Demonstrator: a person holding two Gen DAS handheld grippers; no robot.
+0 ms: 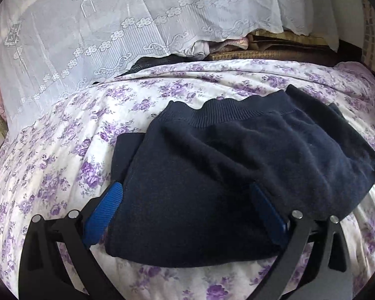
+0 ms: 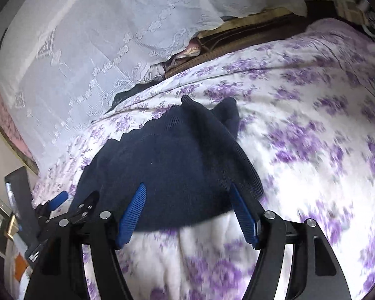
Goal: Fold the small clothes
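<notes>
Where one navy garment point(image 1: 212, 165) lies, two tools — left tool point(image 1: 185, 200), right tool point(image 2: 187, 200) — gaping.

I see a dark navy garment point(image 1: 212, 175) of soft, matt knit cloth with a faintly fuzzy nap and a ribbed hem point(image 1: 237, 115). It lies on a bed sheet point(image 1: 62, 170) of smooth, thin cotton-like cloth printed with purple flowers. Behind hangs a sheer white lace curtain point(image 1: 87, 37), fine mesh with raised embroidered blooms. My left hand-held gripper point(image 1: 187, 195) has matt black plastic arms, shiny metal pins and ridged blue rubbery pads point(image 1: 105, 215); my right hand-held gripper point(image 2: 187, 192) looks the same.
</notes>
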